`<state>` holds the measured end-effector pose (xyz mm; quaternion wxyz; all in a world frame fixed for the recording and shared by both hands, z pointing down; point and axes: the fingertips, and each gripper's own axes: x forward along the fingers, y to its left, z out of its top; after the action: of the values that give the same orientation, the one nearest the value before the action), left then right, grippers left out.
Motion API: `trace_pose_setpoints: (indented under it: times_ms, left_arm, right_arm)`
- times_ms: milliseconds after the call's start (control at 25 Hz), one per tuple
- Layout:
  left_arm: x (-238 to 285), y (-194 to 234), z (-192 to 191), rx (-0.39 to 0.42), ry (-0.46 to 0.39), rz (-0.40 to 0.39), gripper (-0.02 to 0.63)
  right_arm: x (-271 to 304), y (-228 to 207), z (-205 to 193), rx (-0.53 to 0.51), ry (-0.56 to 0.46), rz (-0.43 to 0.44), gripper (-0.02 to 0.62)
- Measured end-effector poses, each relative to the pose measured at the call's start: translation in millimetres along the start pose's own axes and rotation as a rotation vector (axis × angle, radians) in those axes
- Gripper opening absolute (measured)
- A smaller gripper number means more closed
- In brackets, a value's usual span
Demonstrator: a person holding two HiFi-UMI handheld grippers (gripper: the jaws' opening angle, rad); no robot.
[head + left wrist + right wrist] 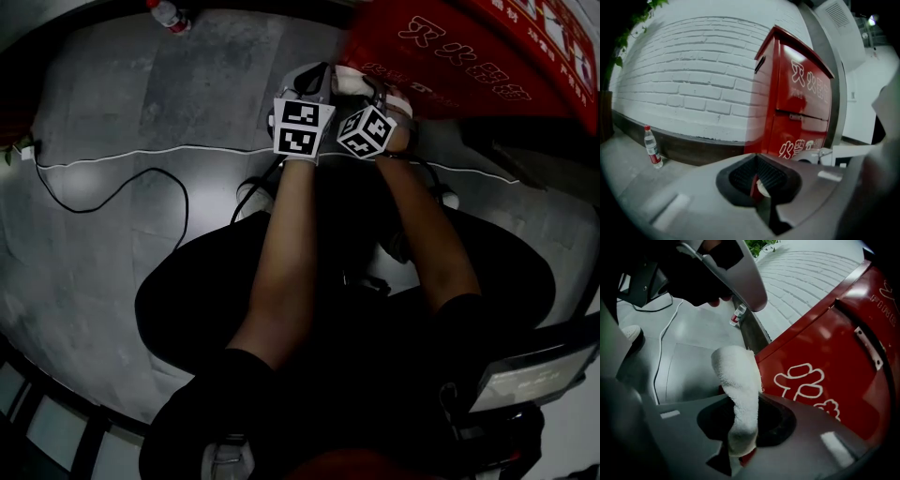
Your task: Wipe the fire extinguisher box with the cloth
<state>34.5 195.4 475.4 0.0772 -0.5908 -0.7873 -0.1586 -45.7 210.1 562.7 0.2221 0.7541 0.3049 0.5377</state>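
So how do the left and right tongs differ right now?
The right tongs grip a white cloth; the left tongs are closed on nothing. The right tongs see the red box tilted, up close; the left tongs see it upright by a brick wall. Both face the box.

Head view: set high, looking steeply down over both forearms onto the grey floor (pixel 112 234). The fire extinguisher box (pixel 469 56) sits at its upper right edge.

Left gripper view: rides the left gripper (pixel 757 183), low and roughly level. It faces the brick wall (pixel 693 79) and the box's corner, near.

Right gripper view: rides the right gripper (pixel 740 427), tilted, close against the box's red front, with the cloth (pixel 738 394) in the foreground.

Shared by all three: the box and the water bottle (pixel 170 17). The white cable (pixel 141 159) shows in the head and right gripper views only.
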Motion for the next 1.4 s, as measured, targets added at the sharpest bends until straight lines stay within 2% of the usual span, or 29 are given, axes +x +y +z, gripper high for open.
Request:
trace_pose_setpoints:
  times_ms: [360,800,1120,1240,1400]
  left_arm:
    - [21.7,-6.0,-39.3,0.017,0.097,-0.033,0.002]
    - [34.3,7.7,-48.6,0.011,0.127,-0.025,0.002]
    - [34.6,16.5,-22.4,-0.013,0.076,-0.004,0.002]
    - [27.8,17.1,2.5,-0.015,0.025,0.004,0.002]
    - [12.1,9.8,32.4,0.031,-0.021,-0.007,0.002]
  right_arm:
    - [38.4,36.3,-24.6,0.027,0.054,0.098,0.098]
    - [71.5,64.6,-42.9,0.012,0.115,0.172,0.098]
    - [61.6,67.1,-31.0,-0.003,0.096,0.233,0.104]
    - [43.4,58.2,-11.1,-0.019,0.049,0.219,0.104]
    - [11.1,35.0,18.1,0.003,-0.024,0.18,0.103]
